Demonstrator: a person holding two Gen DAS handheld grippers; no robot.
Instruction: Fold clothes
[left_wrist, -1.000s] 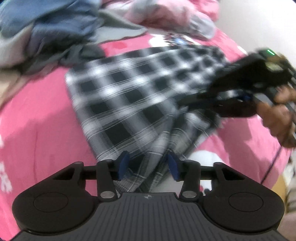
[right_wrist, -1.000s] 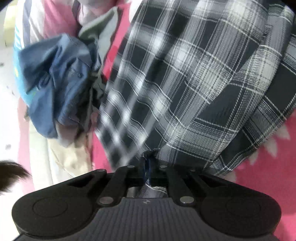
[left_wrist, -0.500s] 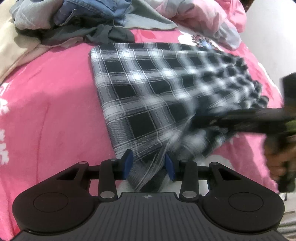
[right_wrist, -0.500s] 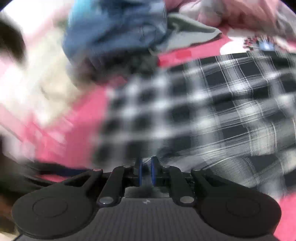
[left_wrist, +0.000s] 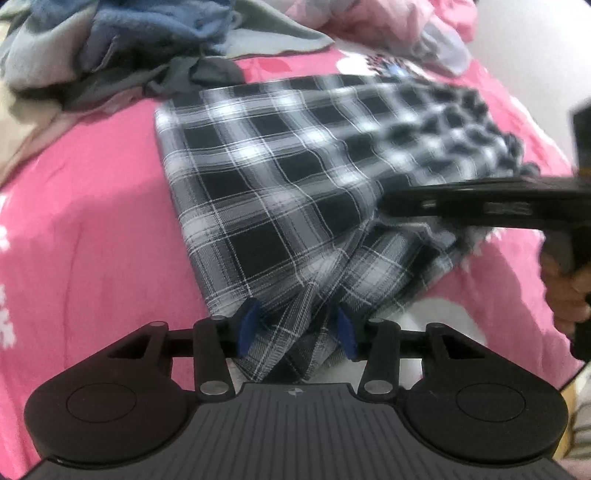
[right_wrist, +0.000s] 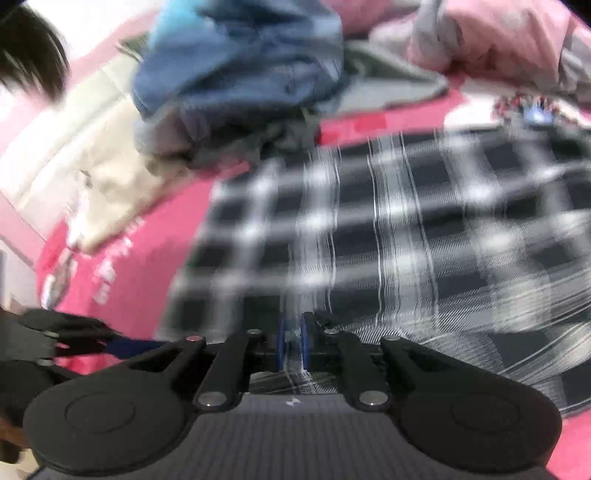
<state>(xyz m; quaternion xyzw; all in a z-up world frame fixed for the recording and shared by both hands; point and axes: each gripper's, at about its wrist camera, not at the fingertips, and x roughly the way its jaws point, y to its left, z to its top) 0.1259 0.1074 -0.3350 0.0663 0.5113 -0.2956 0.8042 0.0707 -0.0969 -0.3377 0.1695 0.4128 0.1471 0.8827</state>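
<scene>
A bed covered in a bright pink sheet (left_wrist: 92, 229) with white printed patches fills both views and carries everything else. Along its far side lies a heap of unfolded clothes (left_wrist: 122, 48), blue denim and grey pieces tangled together, with a cream fabric (right_wrist: 99, 177) spread beside them at the left edge and a pale pink bundle (right_wrist: 491, 37) at the far right. In front of the heap, flat on the sheet near the middle of the bed, lies the black-and-white plaid garment (left_wrist: 280, 177); its left edge is straight, and its near end gathers into bunched folds that run toward the camera. The right tongs (left_wrist: 388, 205) come in from the right of the left wrist view as a long black bar, gripped by a hand (left_wrist: 569, 291) at the frame's edge, their tip on the right side of the plaid cloth. In the right wrist view, which is smeared by motion, the right tongs (right_wrist: 291, 345) have their blue pads nearly together, pinched on a thin edge of the plaid cloth. The left tongs (left_wrist: 297, 328) sit at the near end of the garment with the bunched folds lying between their blue pads (left_wrist: 246, 325); their jaws are opening, and the pads stand clear of the fabric on the right side.
</scene>
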